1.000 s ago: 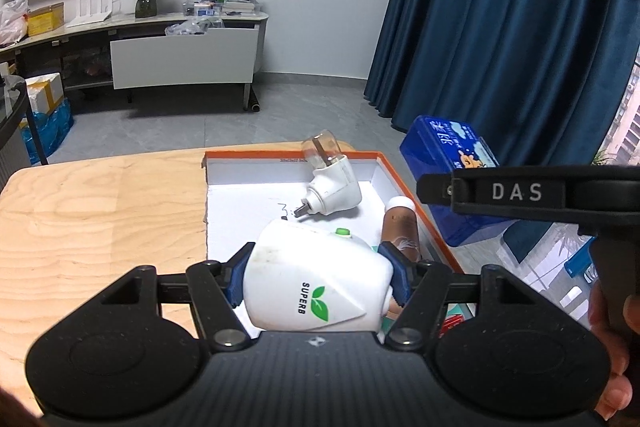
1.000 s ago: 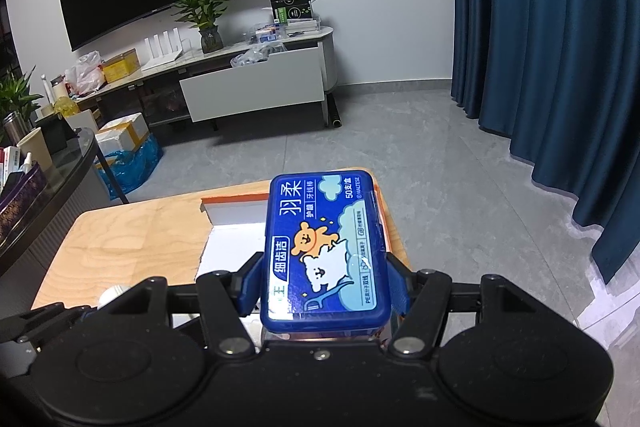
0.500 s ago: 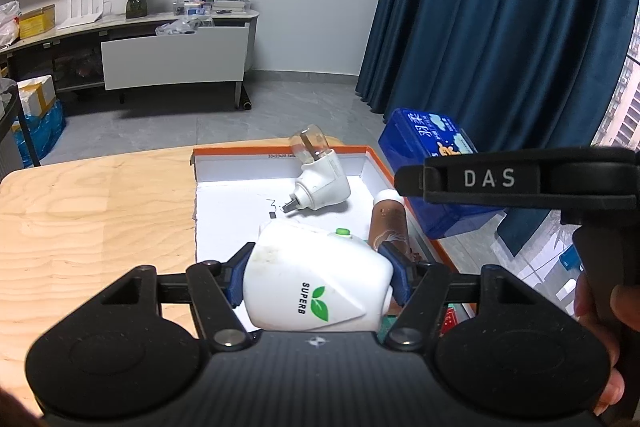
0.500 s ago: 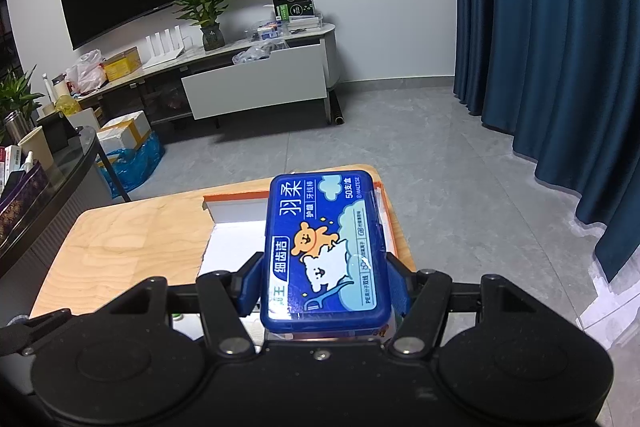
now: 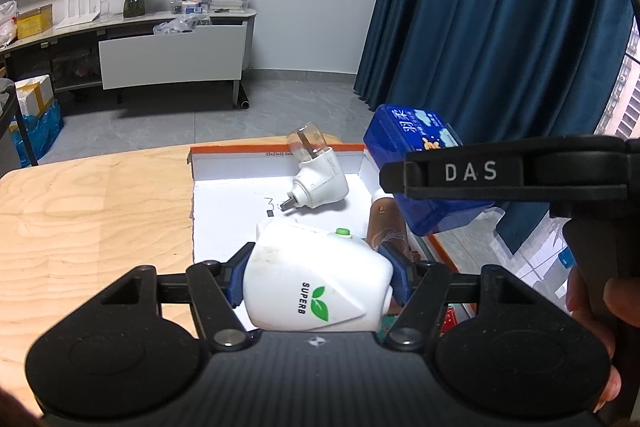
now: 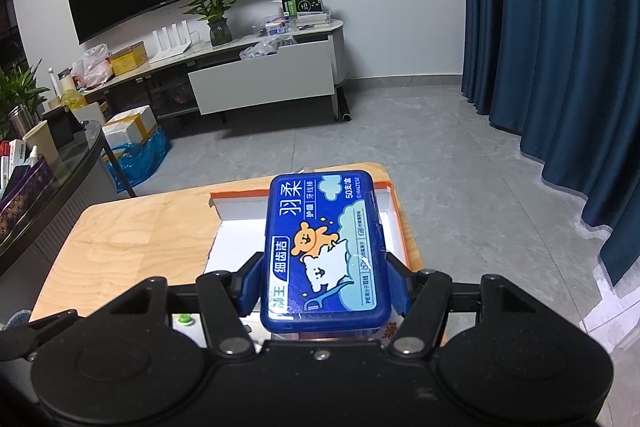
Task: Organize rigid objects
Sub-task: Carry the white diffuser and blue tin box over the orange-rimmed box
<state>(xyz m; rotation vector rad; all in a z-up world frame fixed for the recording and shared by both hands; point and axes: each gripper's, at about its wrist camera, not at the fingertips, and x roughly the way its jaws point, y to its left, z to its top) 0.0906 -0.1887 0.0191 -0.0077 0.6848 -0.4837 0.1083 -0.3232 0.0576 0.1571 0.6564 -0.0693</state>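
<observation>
My left gripper (image 5: 318, 277) is shut on a white plastic device marked SUPERB (image 5: 316, 287), held above the near part of an open box (image 5: 240, 195) with a white floor and orange rim. Inside that box lie a white plug-in vaporizer with a clear bottle (image 5: 318, 173) and a brown bottle with a white cap (image 5: 386, 219). My right gripper (image 6: 326, 285) is shut on a blue floss-pick box with a bear picture (image 6: 324, 247), held over the open box's right side (image 6: 394, 227). The left wrist view shows that blue box (image 5: 416, 147) at the right, behind the right gripper's black body.
The open box rests on a light wooden table (image 5: 80, 219) whose far and right edges drop to a grey tiled floor. A hand (image 5: 600, 307) grips the right tool's handle. Blue curtains (image 5: 500, 27) hang to the right, a TV cabinet (image 6: 260, 79) stands far behind.
In the left wrist view the scene has drifted slightly left, and the right gripper with its blue box sits a little further into the picture. Both grips are unchanged.
</observation>
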